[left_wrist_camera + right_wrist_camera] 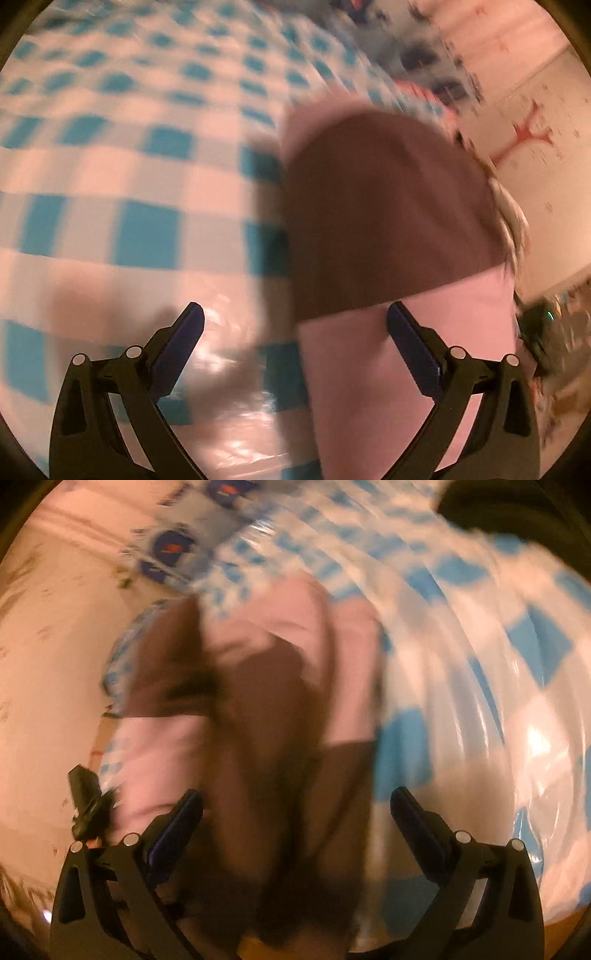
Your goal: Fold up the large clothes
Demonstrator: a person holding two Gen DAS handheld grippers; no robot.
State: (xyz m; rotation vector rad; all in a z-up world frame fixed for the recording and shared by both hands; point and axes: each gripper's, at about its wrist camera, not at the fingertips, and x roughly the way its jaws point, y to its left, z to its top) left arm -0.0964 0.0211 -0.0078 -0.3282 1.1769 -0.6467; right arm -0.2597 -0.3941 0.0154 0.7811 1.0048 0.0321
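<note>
In the left wrist view, the left gripper [295, 325] has its two black fingers spread wide apart with nothing between them. The right-hand finger overlaps the near pink panel of a large pink and dark brown cloth garment [388, 221], which lies on the table just ahead and to the right. Under and beyond it spreads a glossy blue-and-white checked plastic tablecloth [129, 166], running far to the left. Past the table's far edge, a pale floor [535, 110] with red marks shows, blurred.

In the right wrist view, the right gripper [295, 806] also stands wide open, empty, directly over the garment [266, 709], whose brown and pink folds stretch away from between the fingers. The checked tablecloth [480, 646] lies to the right; everything here is heavily motion-blurred.
</note>
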